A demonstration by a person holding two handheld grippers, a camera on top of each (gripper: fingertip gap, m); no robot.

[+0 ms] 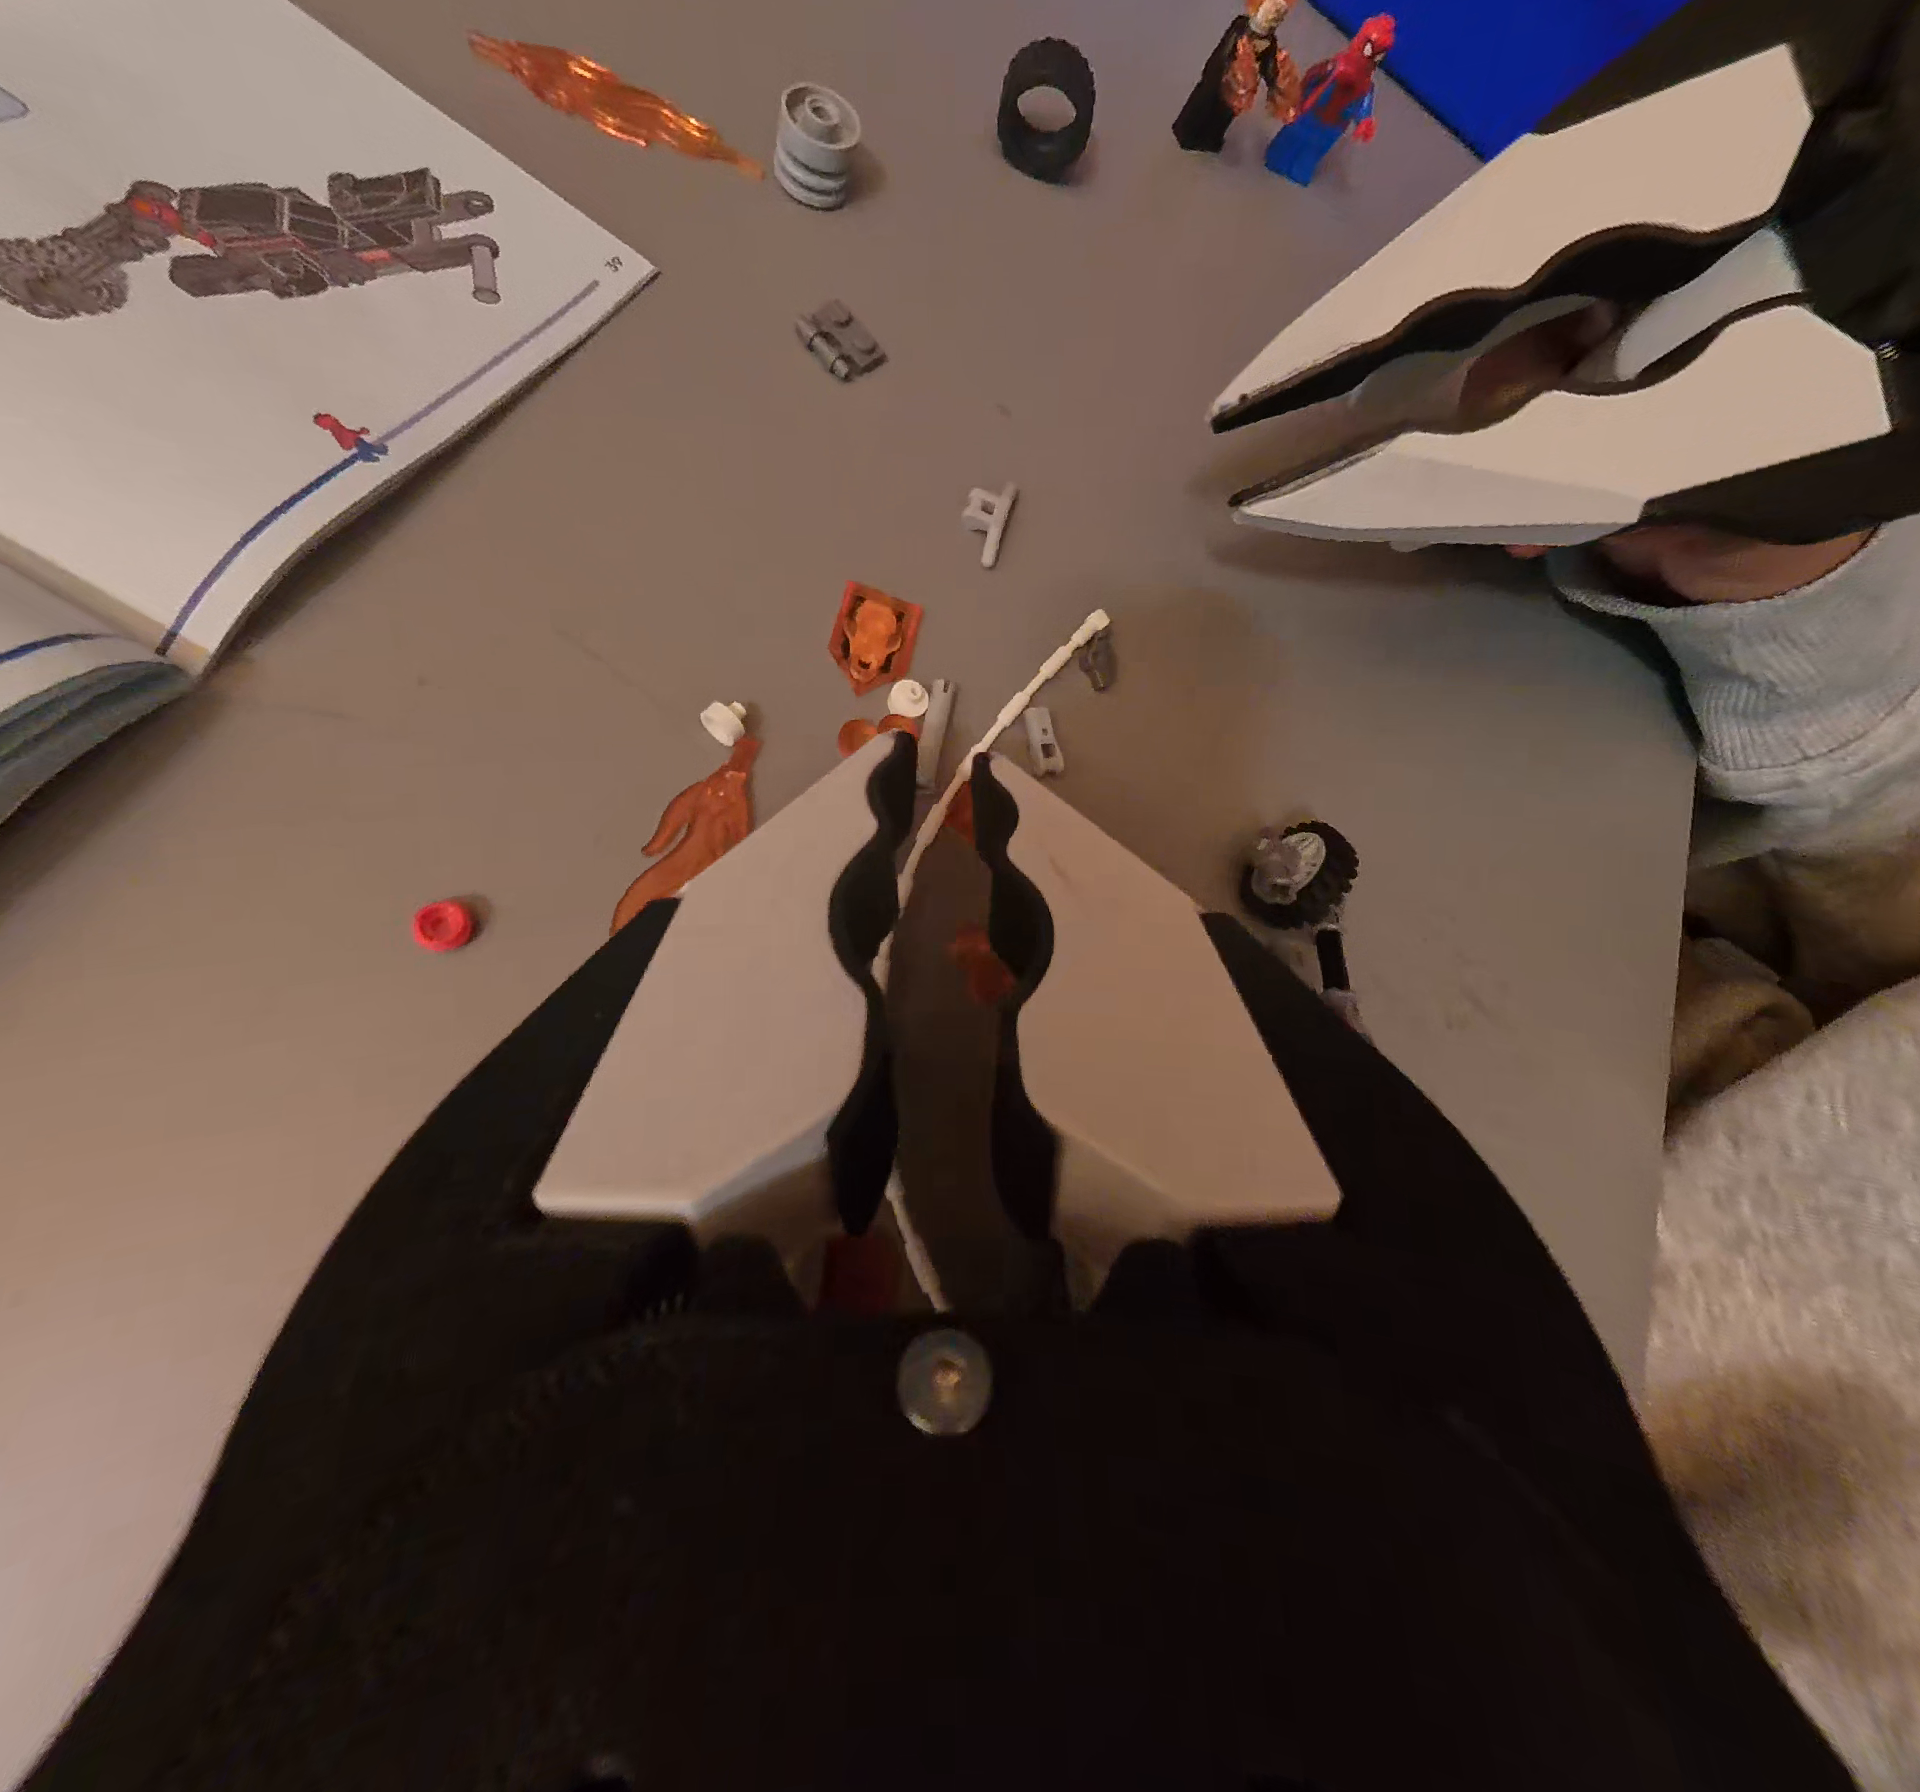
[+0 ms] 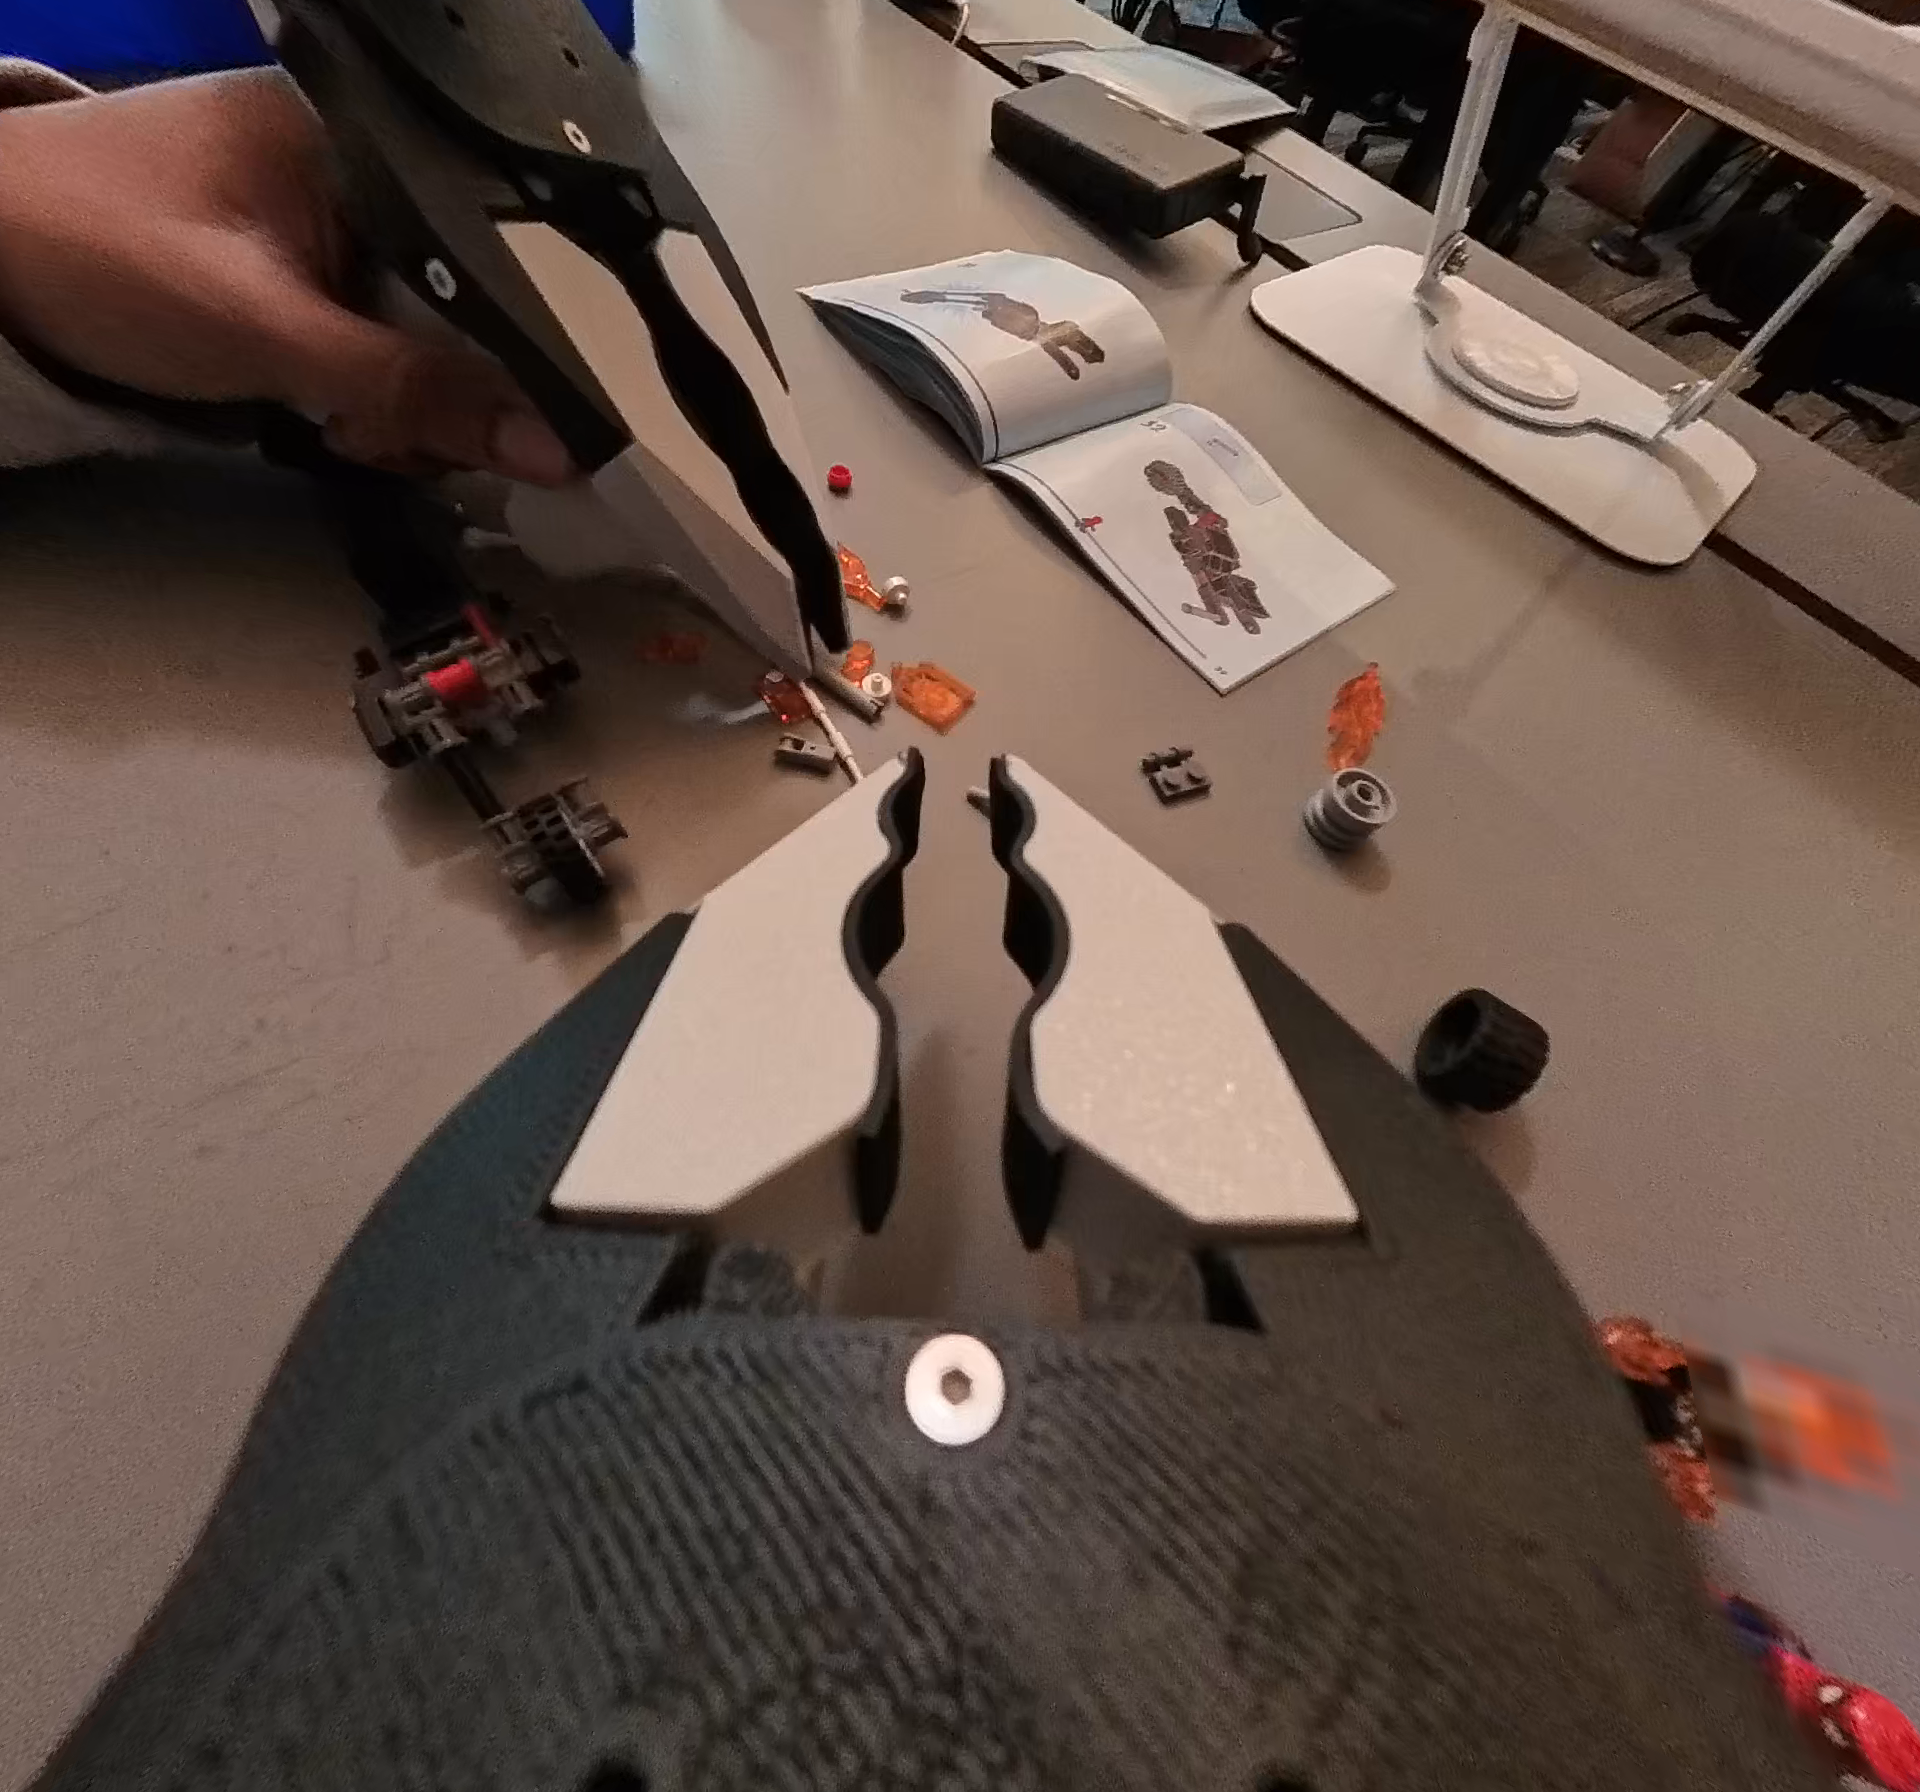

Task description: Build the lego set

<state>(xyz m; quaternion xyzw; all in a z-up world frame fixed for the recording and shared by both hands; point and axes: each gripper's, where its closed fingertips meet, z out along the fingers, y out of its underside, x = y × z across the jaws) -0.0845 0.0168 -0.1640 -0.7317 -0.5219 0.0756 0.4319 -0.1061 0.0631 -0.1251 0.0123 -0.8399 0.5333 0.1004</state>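
My left gripper is tipped down over the loose parts on the grey table, its jaws drawn to a narrow slit. A thin white flexible rod runs through that slit, just beside the translucent orange shield-shaped tile. I cannot tell whether I am truly pinching the rod or only straddling it as it lies flat. My right gripper hangs released and empty, a little way off from the tile. The half-built black and grey vehicle frame with a red pin sits well apart from the tile, under my left hand. The worry is the crowd round that tile. A small white round stud, a light grey clip and a translucent orange flame piece all lie close to my left tips. Closing or lifting carelessly would likely nudge them away or trap one alongside the rod. The rod looks slim and springy, so a grip off its middle could let it swivel, flick out or bend, and it might sweep the stud off as it rises. If I bring my right gripper in too fast, I judge it could knock the tile.
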